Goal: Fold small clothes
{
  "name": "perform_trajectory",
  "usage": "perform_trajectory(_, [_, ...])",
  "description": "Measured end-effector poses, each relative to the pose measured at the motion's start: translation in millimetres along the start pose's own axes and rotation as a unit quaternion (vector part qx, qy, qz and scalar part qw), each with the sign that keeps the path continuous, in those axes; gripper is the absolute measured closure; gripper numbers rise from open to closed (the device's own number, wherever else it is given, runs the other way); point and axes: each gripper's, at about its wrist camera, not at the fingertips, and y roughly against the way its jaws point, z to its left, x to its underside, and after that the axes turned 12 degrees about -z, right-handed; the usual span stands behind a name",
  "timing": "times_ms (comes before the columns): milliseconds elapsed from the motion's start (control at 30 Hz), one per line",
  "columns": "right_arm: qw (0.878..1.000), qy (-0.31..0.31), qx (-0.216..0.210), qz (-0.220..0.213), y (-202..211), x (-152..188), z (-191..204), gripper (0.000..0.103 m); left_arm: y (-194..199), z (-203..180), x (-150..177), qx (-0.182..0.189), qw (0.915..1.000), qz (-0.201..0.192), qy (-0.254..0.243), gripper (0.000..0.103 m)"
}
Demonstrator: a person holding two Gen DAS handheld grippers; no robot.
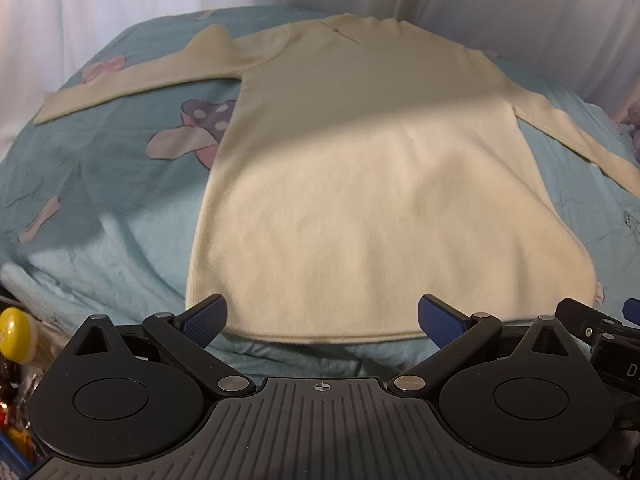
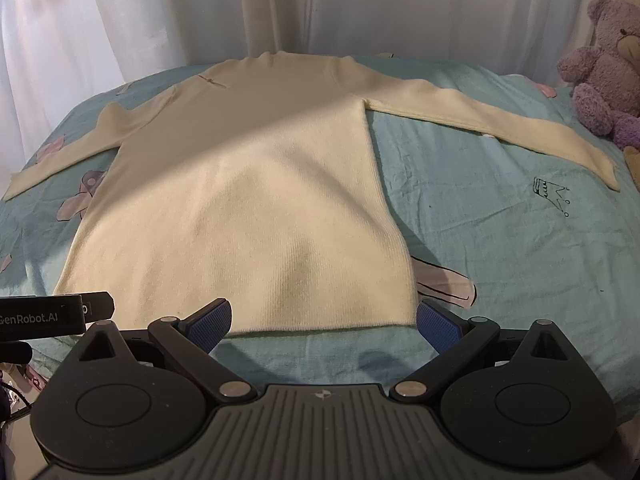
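Observation:
A cream long-sleeved sweater (image 1: 360, 184) lies flat on a light blue bedsheet (image 1: 112, 240), neck away from me, both sleeves spread out sideways. It also shows in the right wrist view (image 2: 248, 200). My left gripper (image 1: 322, 318) is open and empty, just in front of the sweater's hem, towards its left half. My right gripper (image 2: 324, 320) is open and empty, in front of the hem's right half, with its right finger by the hem's right corner. Neither gripper touches the cloth.
White curtains (image 2: 320, 4) hang behind the bed. A purple teddy bear (image 2: 608, 68) sits at the far right of the bed. The sheet (image 2: 500, 220) has cartoon prints. Cluttered items with a yellow object (image 1: 16, 340) sit at the near left.

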Motion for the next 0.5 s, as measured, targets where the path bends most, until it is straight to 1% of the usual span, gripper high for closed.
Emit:
perform_trajectory(100, [1.000, -0.008, -0.007, -0.002, 0, 1, -3, 0.004, -1, -1, 1, -0.001, 1.0000, 0.003, -0.002, 0.000])
perform_trajectory(233, [1.000, -0.003, -0.011, -0.002, 0, 2, -2, 0.004, -2, -3, 1, -0.002, 1.0000, 0.006, -0.004, 0.000])
perform_trajectory(400, [0.999, -0.016, -0.033, -0.010, 0, 0, -4, 0.004, -4, -4, 2, 0.000, 1.0000, 0.009, -0.005, 0.000])
perform_trajectory(500, [0.997, -0.047, -0.057, -0.036, 2, -3, -13, 0.004, -5, -2, 2, 0.007, 0.9999, 0.009, 0.000, 0.000])
